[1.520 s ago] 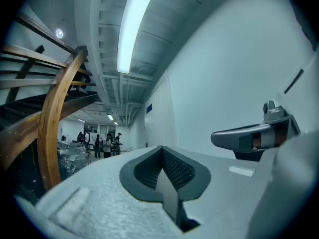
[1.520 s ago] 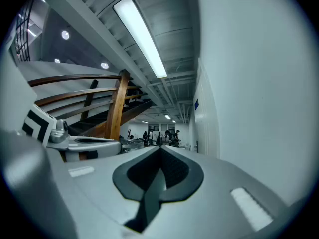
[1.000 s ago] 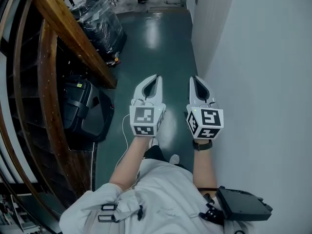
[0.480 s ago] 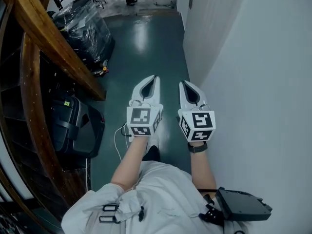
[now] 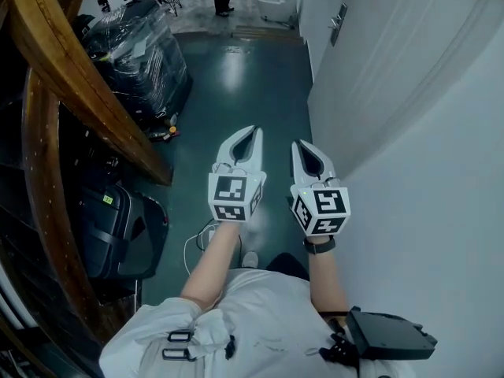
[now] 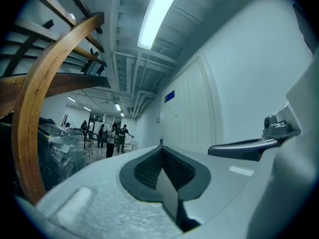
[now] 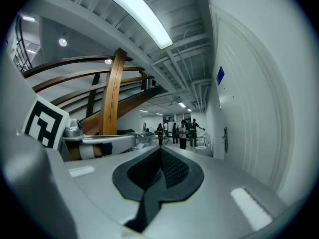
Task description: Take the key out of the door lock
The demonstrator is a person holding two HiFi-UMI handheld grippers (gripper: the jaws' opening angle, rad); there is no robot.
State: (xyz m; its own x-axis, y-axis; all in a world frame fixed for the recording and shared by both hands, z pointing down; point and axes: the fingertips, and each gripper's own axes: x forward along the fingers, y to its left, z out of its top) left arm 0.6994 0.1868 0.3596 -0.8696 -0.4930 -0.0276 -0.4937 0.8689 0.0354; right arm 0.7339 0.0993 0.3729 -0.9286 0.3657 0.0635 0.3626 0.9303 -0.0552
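One slim dark lock plate (image 5: 339,22) on white door (image 5: 378,50)

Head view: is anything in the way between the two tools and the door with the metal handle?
Nothing visible. The glossy dark green floor between the left tool, the right tool and the metal door handle lies bare. The plastic-wrapped black bundle stands off to the left. No key can be made out.

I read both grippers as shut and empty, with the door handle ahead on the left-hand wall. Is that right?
Not quite. The door handle is ahead on the right-hand wall, as the head view shows. The left gripper and right gripper are indeed shut and empty.
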